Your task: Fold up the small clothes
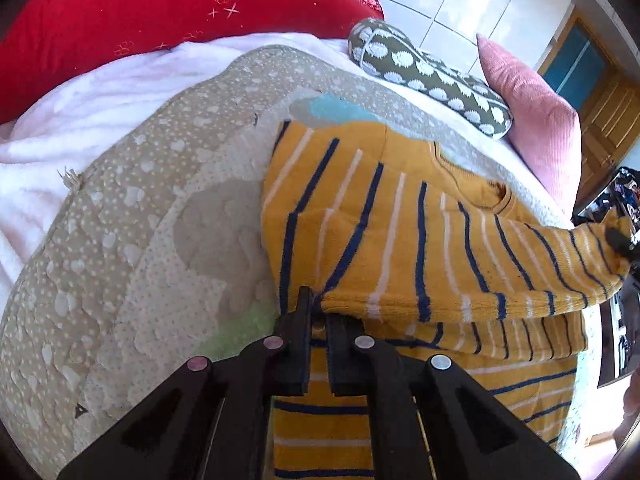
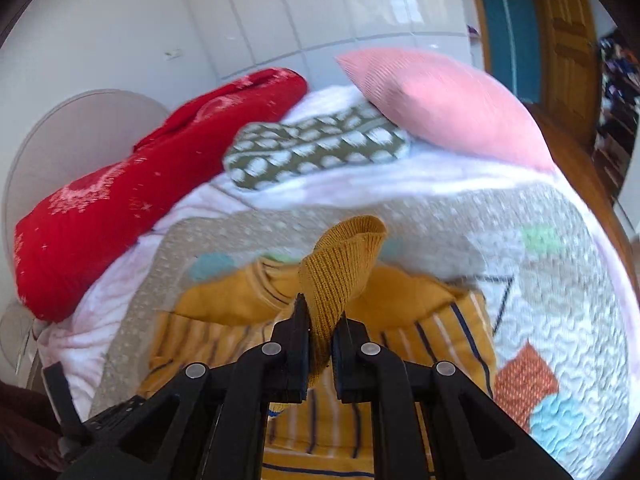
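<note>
Mustard-yellow knit with navy and white stripes — a small sweater (image 1: pixel 400 216) lies on the quilted bed cover (image 1: pixel 140 220), one side already turned over its body. The left gripper (image 1: pixel 318 312) is clamped on that folded edge; the right gripper (image 2: pixel 320 332) pinches the ribbed sleeve cuff (image 2: pixel 344 264), lifted clear. Folding looks early — sleeve and halving remain. No containers in sight.

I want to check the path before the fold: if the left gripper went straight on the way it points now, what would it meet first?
The left gripper is already shut on the edge of a fold of the yellow striped sweater. Straight ahead, it would likely push into that same sweater, lying on the quilt. Depth is unclear in this fisheye view.
</note>
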